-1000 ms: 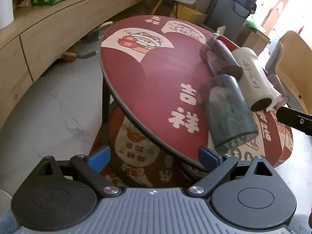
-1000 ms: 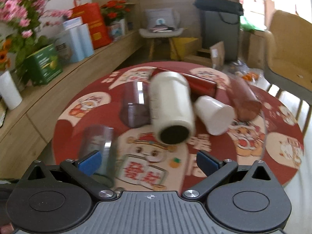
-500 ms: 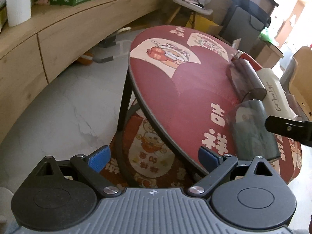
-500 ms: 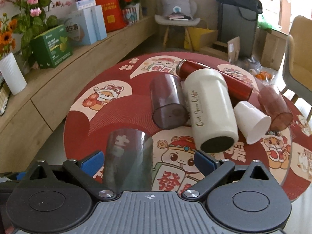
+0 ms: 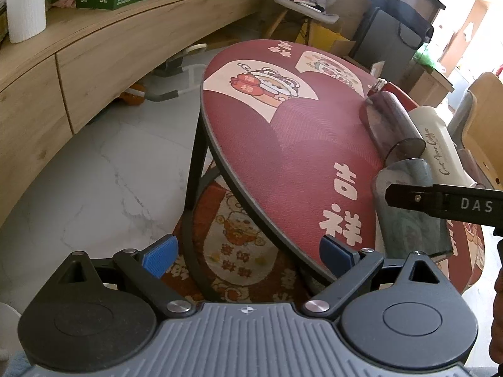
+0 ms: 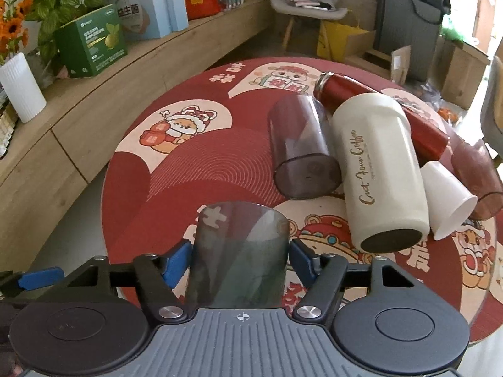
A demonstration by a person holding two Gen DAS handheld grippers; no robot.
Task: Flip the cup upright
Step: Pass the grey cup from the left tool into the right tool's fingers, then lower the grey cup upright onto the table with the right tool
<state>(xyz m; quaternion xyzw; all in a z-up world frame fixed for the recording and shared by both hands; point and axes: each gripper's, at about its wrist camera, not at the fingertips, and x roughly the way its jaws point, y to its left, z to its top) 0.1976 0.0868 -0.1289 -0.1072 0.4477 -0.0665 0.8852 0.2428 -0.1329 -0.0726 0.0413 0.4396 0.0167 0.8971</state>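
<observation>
Right gripper (image 6: 240,260) now closed around grey-green cup (image 6: 239,251), previously only approached; cup is gripped lying down, ready for uprighting. Left gripper (image 5: 248,251) held wide, empty.

The place looked like a home living room. A long wooden sideboard (image 6: 94,100) carried flowers (image 6: 47,3), a white vase (image 6: 22,88) and gift boxes (image 6: 92,44), and a round tabletop (image 6: 201,157) with festive cartoon prints stood on a marble-like floor (image 5: 94,172) near chairs (image 6: 306,3).
</observation>
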